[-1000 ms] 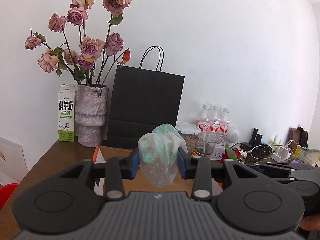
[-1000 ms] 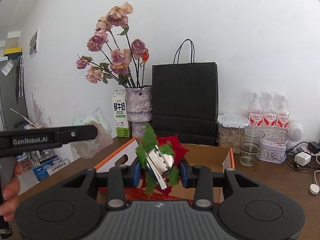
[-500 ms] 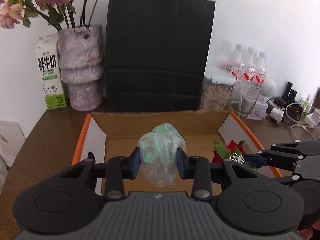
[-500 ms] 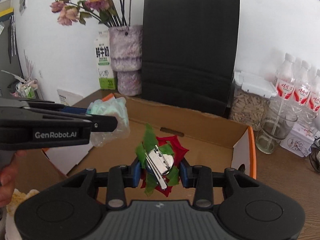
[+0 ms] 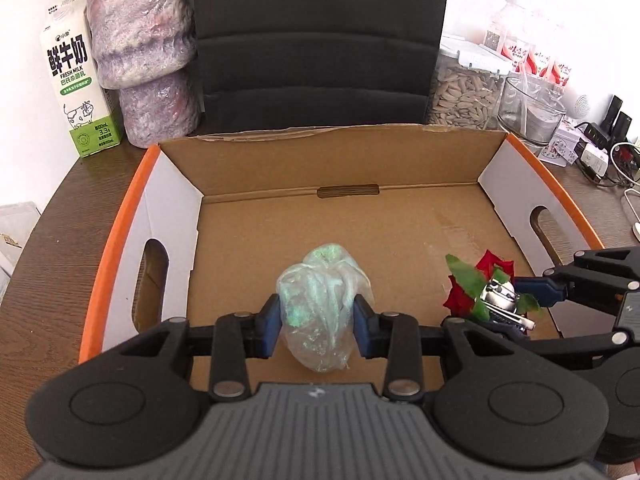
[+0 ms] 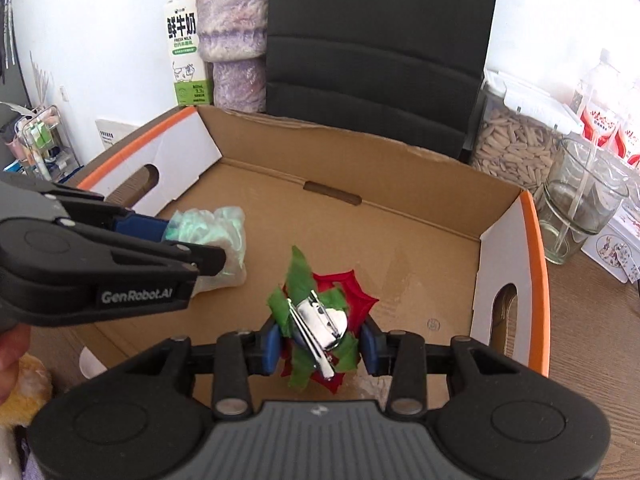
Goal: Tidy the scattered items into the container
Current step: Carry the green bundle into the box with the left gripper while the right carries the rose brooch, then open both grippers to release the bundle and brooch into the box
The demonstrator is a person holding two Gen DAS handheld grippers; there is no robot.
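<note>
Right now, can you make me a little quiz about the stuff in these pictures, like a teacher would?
1. True or false: the left gripper is shut on a crumpled plastic bag.
2. What does the right gripper hold? A) a milk carton B) a red flower clip C) a glass
3. Fill in: both grippers hang over the open cardboard ____.

Key
1. True; its pads press the bag's two sides.
2. B; it has red petals, green leaves and a metal clip.
3. box; its floor looks bare, with nothing lying on it yet.
</note>
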